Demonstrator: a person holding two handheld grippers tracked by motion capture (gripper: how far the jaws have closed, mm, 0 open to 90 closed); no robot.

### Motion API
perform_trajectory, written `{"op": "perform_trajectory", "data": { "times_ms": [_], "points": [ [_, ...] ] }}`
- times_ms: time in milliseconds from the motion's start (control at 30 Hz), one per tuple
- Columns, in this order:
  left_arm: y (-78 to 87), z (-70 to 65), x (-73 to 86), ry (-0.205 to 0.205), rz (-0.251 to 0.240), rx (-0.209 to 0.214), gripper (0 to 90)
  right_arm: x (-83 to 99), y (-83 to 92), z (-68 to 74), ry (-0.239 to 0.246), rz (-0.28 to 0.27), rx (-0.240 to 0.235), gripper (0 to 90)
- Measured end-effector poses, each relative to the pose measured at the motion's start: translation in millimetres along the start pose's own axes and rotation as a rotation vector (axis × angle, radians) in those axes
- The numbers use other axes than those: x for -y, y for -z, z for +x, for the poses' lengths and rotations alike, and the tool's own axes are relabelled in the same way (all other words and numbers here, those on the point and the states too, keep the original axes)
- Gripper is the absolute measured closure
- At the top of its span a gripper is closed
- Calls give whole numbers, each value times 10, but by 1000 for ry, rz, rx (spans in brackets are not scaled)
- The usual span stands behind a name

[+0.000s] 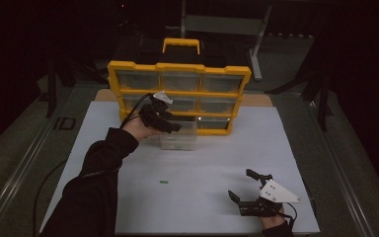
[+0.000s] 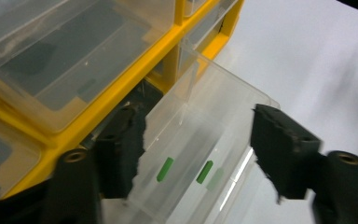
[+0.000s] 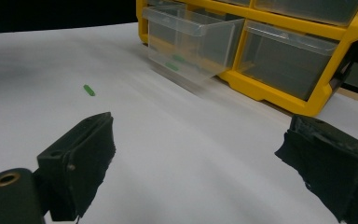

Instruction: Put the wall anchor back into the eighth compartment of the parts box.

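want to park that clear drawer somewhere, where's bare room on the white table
Widest free patch: mid-table, between the pulled-out clear drawer and the right gripper, apart from one small green piece. The right strip beside the yellow organizer is bare too. It is crowded at the organizer's front, where the left gripper hovers over the drawer.

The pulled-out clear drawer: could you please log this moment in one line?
left gripper: open over clear drawer | drawer: two green pieces inside | right gripper: open, empty | one green piece on table
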State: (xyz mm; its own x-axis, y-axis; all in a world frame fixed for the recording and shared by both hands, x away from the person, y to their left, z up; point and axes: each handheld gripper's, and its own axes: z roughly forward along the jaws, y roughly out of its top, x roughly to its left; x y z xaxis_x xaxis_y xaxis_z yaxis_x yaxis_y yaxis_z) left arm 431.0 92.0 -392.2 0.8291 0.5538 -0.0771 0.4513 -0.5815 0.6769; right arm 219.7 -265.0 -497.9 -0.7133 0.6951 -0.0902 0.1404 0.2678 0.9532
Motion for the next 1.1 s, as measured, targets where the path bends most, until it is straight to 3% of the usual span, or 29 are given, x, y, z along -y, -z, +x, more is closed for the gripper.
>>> {"op": "perform_trajectory", "data": {
  "times_ms": [100,133,200,267,367,633,867,1100],
  "points": [
    [32,-10,11,4,-14,-3,214,1,-1,0,-1,1,1,84],
    [82,-8,21,8,-33,28,147,2,-1,1,-2,2,1,83],
    [132,-10,32,17,-49,31,99,1,-3,2,0,3,0,84],
    [170,-18,50,5,-48,64,6,1,-5,4,2,4,0,84],
    [213,-46,87,-11,-40,92,4,-1,-3,5,2,4,1,84],
    [280,-139,252,-30,-13,90,0,-2,-3,6,4,5,4,84],
    [305,-229,426,-49,-15,96,0,-1,-6,6,7,6,5,83],
    [324,-293,595,-44,-27,112,0,1,-8,7,4,7,5,84]
  ]
}}
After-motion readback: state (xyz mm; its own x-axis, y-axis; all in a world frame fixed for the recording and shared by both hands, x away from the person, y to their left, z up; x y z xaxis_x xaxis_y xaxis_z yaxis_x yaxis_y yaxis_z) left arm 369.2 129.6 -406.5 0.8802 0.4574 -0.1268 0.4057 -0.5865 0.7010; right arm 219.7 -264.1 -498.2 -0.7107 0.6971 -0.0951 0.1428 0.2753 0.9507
